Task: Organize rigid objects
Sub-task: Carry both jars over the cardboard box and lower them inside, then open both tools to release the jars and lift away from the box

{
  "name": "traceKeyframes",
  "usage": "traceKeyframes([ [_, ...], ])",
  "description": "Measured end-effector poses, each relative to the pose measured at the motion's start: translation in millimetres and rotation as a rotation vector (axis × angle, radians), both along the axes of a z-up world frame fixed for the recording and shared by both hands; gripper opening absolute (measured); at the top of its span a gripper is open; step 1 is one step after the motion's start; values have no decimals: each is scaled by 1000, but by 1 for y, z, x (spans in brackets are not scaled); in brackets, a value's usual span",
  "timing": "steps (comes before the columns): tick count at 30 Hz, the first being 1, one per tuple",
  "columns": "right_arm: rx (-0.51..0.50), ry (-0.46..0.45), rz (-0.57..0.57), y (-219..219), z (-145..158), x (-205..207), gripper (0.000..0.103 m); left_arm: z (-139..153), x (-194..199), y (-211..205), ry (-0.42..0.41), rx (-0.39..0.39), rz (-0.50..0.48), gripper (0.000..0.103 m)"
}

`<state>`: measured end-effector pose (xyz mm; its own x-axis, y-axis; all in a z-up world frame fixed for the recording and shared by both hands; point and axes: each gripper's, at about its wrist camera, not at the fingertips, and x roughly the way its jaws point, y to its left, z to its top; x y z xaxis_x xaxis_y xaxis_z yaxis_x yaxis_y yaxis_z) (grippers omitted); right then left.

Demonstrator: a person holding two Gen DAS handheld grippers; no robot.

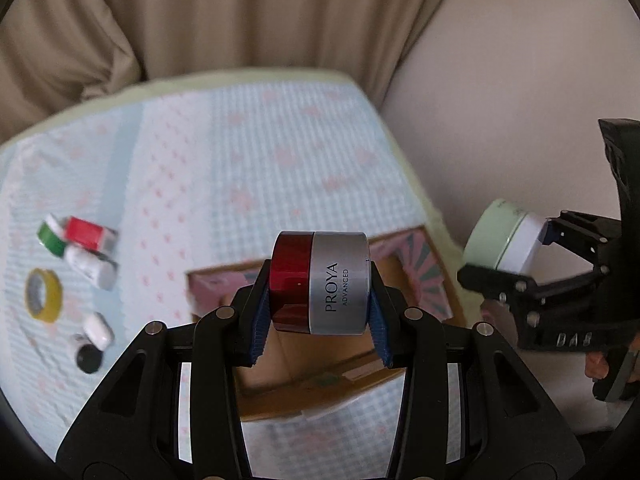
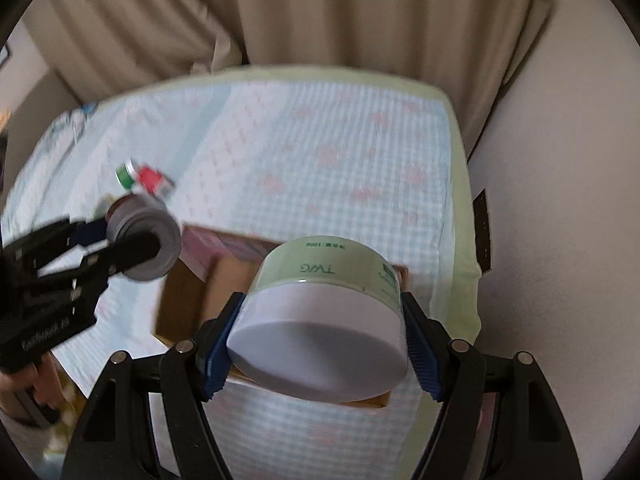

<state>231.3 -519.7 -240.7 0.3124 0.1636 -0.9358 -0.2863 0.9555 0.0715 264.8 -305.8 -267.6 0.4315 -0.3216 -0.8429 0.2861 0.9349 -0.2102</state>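
Observation:
My left gripper (image 1: 318,316) is shut on a red and silver PROYA jar (image 1: 320,282), held on its side above an open cardboard box (image 1: 280,376). In the right wrist view that jar (image 2: 146,236) hangs blurred at the left. My right gripper (image 2: 322,340) is shut on a wide green and white TWG jar (image 2: 324,312), also over the box (image 2: 184,300). The left wrist view shows that green jar (image 1: 502,238) at the right, past the table's edge, with the right gripper (image 1: 504,252) around it.
On the checked tablecloth (image 1: 240,160) at the left lie a green tape roll (image 1: 51,236), a red and white box (image 1: 90,232), a white bottle (image 1: 92,268), a yellow tape roll (image 1: 44,294), a white case (image 1: 98,330) and a black cap (image 1: 89,358). Beige curtains (image 1: 240,12) hang behind.

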Motion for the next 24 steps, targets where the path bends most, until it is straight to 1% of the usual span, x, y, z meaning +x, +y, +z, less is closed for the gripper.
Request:
traceKeyframes([
  [6,-33,141,96,-4,-82,10,70,-78,28,-17,135,88,-11,38],
  [8,-58,213,136,2,-113,12,70,-110,36,-17,203,117,-7,38],
  [10,-80,272,170,9,-142,12,70,-136,41,-16,257,135,-2,38],
  [12,-101,307,195,14,-160,11,70,-162,43,-16,315,164,4,38],
  [14,-131,318,229,20,-175,12,70,-176,43,-16,347,181,7,38],
  [17,-169,315,278,25,-186,10,70,-187,40,-19,378,206,2,38],
  [21,-201,334,316,28,-194,8,70,-190,41,-23,400,227,-9,38],
  [24,-193,349,320,29,-196,11,70,-184,45,-29,387,256,-28,38],
])
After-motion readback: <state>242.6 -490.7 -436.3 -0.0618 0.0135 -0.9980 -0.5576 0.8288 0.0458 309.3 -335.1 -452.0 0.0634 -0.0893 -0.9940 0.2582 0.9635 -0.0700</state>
